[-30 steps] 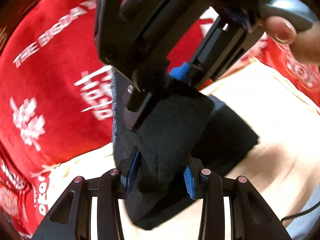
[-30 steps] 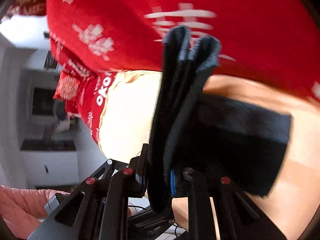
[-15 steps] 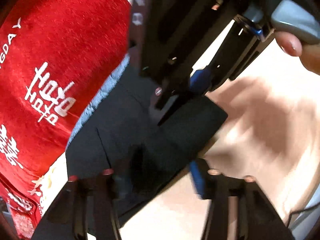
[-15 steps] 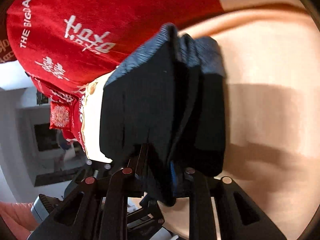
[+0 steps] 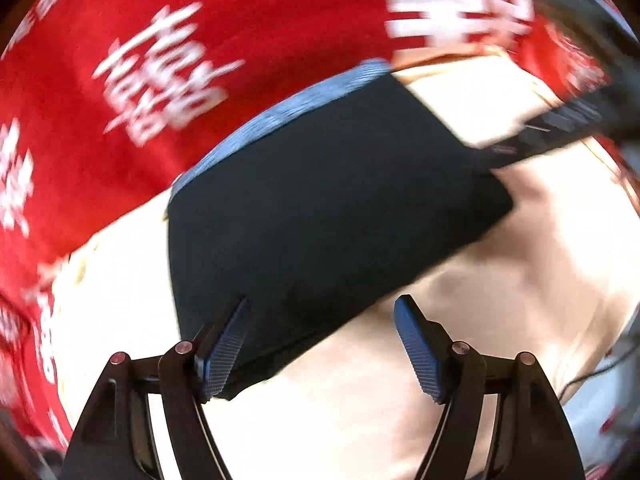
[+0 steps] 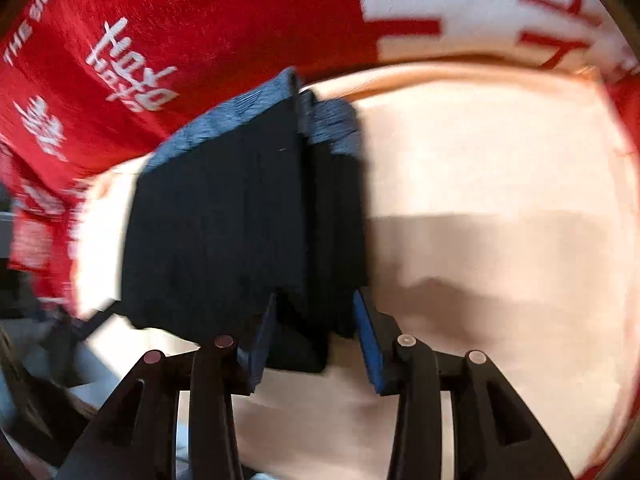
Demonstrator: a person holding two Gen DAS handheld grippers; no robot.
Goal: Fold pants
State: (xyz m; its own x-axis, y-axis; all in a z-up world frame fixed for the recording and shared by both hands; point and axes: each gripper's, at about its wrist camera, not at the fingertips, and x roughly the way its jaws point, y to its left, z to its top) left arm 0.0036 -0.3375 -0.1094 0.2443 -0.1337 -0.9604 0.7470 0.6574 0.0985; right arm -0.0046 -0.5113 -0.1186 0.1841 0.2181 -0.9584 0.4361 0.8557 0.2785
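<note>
The dark navy pants (image 5: 320,208) lie folded into a compact stack on a beige surface (image 5: 500,320); a lighter blue ribbed waistband (image 5: 288,112) shows along the far edge. My left gripper (image 5: 322,344) is open, its blue pads either side of the stack's near corner, not clamping it. In the right wrist view the same folded pants (image 6: 240,220) lie as a layered stack. My right gripper (image 6: 316,344) is open, with the stack's near edge between its blue pads. Part of the right gripper shows at the upper right of the left wrist view (image 5: 568,128).
A red cloth with white lettering (image 5: 160,72) covers the area beyond the pants and wraps the beige surface's edges; it also shows in the right wrist view (image 6: 180,20). Dim room clutter shows at the left edge of the right wrist view (image 6: 24,340).
Both grippers held the folded pants up, then lowered them onto the beige surface. Both have now opened and let the pants go; the right gripper has drawn away from the left.
</note>
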